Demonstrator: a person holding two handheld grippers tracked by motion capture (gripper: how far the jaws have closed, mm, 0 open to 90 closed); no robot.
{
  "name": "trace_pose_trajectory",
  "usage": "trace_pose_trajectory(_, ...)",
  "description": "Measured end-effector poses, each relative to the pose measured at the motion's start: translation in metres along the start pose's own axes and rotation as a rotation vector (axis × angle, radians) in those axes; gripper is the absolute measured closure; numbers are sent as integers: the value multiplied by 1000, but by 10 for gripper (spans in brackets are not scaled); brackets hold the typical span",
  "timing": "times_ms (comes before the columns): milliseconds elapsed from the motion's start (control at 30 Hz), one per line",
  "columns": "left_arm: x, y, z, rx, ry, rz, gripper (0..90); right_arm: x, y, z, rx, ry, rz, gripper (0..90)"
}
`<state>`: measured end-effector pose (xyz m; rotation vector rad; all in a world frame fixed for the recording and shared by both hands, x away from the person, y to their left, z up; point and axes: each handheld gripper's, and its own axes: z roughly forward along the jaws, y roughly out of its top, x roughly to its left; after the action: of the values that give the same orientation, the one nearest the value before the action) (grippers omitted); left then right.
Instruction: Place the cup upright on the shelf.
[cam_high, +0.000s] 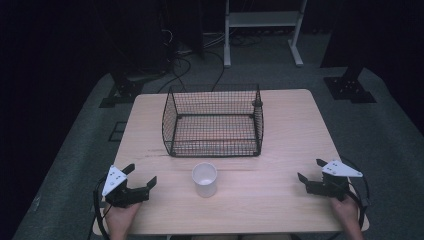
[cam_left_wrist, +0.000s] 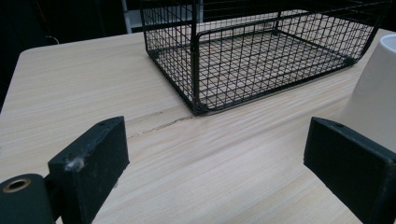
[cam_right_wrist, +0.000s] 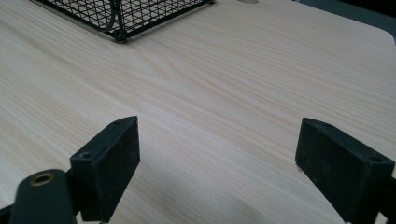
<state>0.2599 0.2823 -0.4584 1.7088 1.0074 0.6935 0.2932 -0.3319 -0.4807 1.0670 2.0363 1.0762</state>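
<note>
Cup (cam_high: 204, 179) stands upright on the worktop (cam_high: 280, 150), at three o'clock of the left claw (cam_high: 141, 176); both claws, the right claw (cam_high: 310, 171) included, gape wide, holding nothing.

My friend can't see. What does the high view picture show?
A white cup stands upright on a wooden table, just in front of a black wire basket. A person's hands hold the left gripper and right gripper near the table's front corners, both open and holding nothing.

Gaping gripper (cam_left_wrist: 215, 158) near wire basket (cam_left_wrist: 261, 56)
</note>
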Motion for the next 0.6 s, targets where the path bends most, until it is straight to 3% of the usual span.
trace_pose_trajectory(367,-2,4,1,3,-27,18,43,0,0,0,6,-4,2,131)
trace_pose_trajectory(467,-5,8,3,20,-36,40,34,0,0,1,6,-5,-3,131)
trace_pose_trajectory(600,-11,9,4,2,-36,67,16,1,0,1,8,-6,-6,131)
